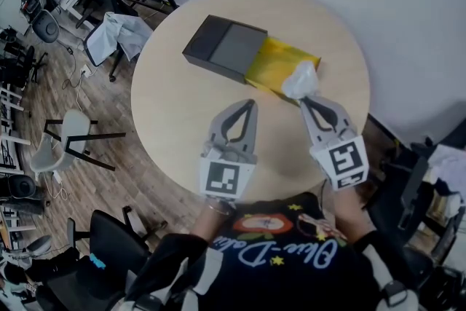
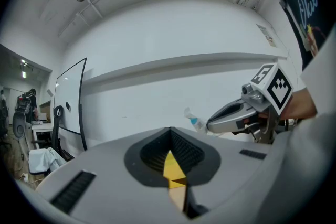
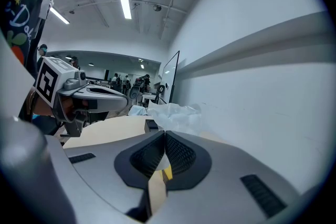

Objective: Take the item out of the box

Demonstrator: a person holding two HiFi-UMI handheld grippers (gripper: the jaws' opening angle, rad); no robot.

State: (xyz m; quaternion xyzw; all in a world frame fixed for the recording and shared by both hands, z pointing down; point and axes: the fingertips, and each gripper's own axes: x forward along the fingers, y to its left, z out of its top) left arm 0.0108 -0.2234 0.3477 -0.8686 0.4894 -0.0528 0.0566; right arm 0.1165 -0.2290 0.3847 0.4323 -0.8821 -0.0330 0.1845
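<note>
- The right tongs (image 1: 304, 100) are clamped on the item (image 1: 301, 80), a bundle in crinkled white plastic. The jaws meet on the wrap in the right gripper view, with the bag (image 3: 173, 113) bunched just past the tips.
- From the left gripper view, the wrap (image 2: 193, 119) sticks out beyond the right tongs' tips and shows a small blue spot. No print on it can be read.
- The item sits at the near end of a yellow tray (image 1: 273, 63), which is slid partly out of the dark box (image 1: 222, 47) ahead of both tongs. The box shows no legible label.
- The left tongs (image 1: 251, 104) are pressed together on nothing. They sit beside the right pair, with their tips just short of the tray.
- Each pair carries a cube (image 1: 227, 178) with black-and-white square markers.
- The person's dark shirt (image 1: 291, 253) has pale cursive lettering, too blurred to read with confidence.
- Everything rests on a round pale table (image 1: 175, 135).
</note>
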